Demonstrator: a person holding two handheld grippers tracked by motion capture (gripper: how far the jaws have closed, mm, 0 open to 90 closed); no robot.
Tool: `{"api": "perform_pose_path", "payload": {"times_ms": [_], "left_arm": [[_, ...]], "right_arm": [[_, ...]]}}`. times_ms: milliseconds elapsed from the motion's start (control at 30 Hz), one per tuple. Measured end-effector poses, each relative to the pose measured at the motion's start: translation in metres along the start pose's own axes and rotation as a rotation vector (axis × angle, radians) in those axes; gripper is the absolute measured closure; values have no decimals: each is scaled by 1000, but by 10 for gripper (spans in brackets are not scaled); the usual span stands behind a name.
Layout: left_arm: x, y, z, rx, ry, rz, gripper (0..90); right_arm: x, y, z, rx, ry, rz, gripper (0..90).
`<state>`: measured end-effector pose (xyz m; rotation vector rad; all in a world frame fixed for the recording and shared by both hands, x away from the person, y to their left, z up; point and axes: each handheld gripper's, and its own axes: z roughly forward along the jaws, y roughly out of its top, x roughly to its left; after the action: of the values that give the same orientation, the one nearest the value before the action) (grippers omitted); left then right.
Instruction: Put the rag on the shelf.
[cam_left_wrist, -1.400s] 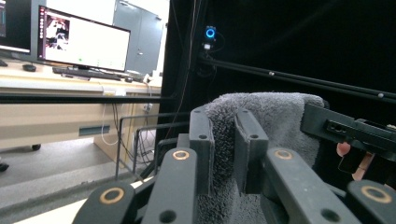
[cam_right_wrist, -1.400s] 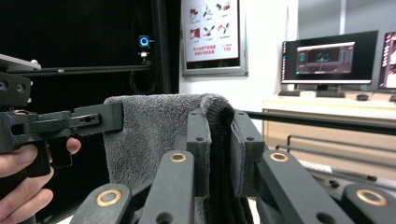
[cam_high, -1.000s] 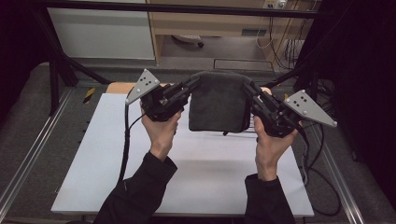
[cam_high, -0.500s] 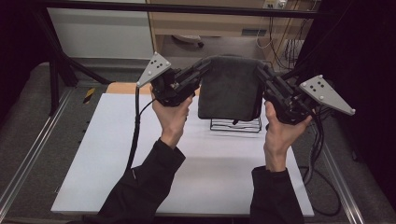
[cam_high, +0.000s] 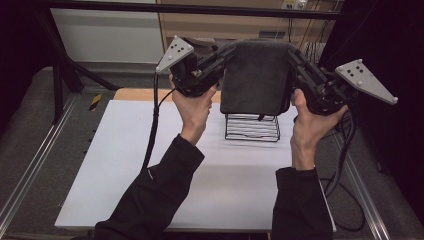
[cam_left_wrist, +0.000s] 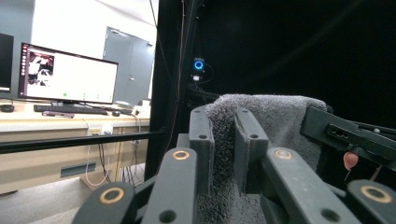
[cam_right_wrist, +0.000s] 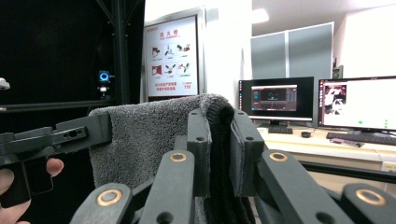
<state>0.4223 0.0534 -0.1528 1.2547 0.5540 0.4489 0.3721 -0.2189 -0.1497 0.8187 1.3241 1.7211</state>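
Fingers (cam_left_wrist: 201, 140) of both grippers clamp the grey towel (cam_high: 256, 75), now lifted clear of the wire rack (cam_high: 252, 128) on the counter (cam_high: 125, 165).

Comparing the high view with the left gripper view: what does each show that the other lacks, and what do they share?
High view alone: the white table, the black wire rack standing on it below the towel, and both forearms.

Left gripper view alone: a lit monitor on a desk, a grey door, and a close look at the left gripper with its jaws pinching the towel's edge.

Shared: the grey towel held up, with the right gripper shut on its other edge.
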Motion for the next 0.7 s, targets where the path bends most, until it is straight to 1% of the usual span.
{"api": "perform_pose_path", "payload": {"times_ms": [167,433,500,567,700], "left_arm": [[0,9,8,-11,2,10,789],[0,24,25,-22,-5,7,788],[0,26,29,-21,-1,10,788],[1,28,33,-19,-4,-2,788],[2,31,42,-13,0,5,788]], "right_arm": [[-4,9,5,-15,-6,-10,809],[-13,24,13,-33,-18,-9,809],[-16,27,15,-35,-19,-13,809],[-19,30,18,-33,-24,-20,809],[-26,33,23,-32,-30,-8,809]]}}
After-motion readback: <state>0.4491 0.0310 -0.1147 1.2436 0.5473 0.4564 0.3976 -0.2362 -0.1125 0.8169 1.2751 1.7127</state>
